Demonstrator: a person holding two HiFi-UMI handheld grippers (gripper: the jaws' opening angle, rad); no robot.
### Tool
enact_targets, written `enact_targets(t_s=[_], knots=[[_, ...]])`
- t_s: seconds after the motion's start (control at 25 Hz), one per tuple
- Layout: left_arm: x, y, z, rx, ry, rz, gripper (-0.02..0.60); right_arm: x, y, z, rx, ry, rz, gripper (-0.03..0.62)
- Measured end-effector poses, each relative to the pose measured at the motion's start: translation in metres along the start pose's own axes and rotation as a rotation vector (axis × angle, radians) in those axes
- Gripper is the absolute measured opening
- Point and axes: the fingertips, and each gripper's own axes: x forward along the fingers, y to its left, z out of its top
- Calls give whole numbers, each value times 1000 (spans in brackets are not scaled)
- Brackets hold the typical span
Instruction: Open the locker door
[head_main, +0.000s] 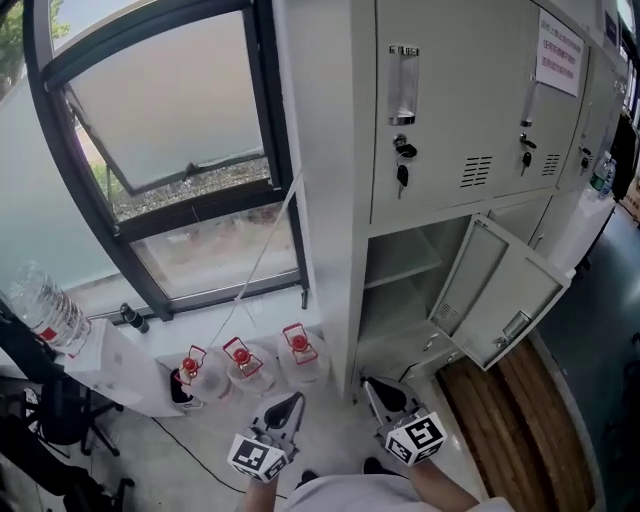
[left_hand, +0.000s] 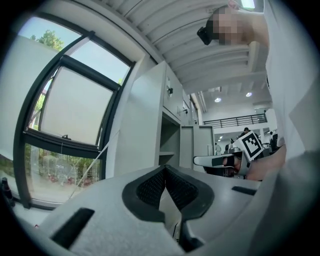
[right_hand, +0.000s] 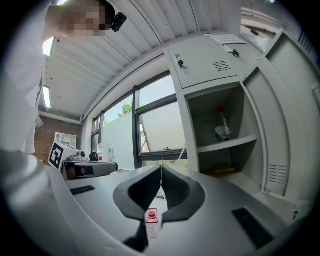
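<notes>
- Head view: the left gripper (head_main: 289, 403) and the right gripper (head_main: 379, 389) sit low and side by side, both pointing at the locker (head_main: 330, 200). The locker door (head_main: 505, 295) is swung wide open, ahead and to the right of the right gripper, and touches neither gripper. Three red-capped water jugs (head_main: 243, 362) stand just ahead of the left gripper. Far ahead, an upper door carries a notice (head_main: 558, 55) in red print too small to read. Keys (head_main: 402, 165) hang in an upper lock.
- Left gripper view: the left gripper (left_hand: 165, 170) has its jaws meeting at the tips with nothing between them. The right gripper (left_hand: 200, 161), with its square-marker cube, is off to its right. The open compartment (left_hand: 170, 145) lies ahead.
- Right gripper view: the right gripper (right_hand: 161, 167) has its jaws pressed together and holds nothing. A jug's red cap and label show below the jaws, the label unreadable. The compartment's shelf (right_hand: 227, 144) is ahead to the right, with the vented locker door (right_hand: 277, 150) further right. The left gripper (right_hand: 112, 167) is to the left.
</notes>
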Motion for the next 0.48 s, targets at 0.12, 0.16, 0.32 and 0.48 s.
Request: enact_targets(t_s=[0.12,0.16,0.32,0.48], knots=[[-4,4,1,-4,-6,20,2,5,6,0,-5,0,26,14],[-5,5,2,-7,-7,29,3,7,7,0,-5,1,32,14],[-6,8,2,-21,-9,48,3,9,9,1,-5,3,47,14],[-4,8,4,-18,-13,52,2,10,8,2,-10,2,53,14]])
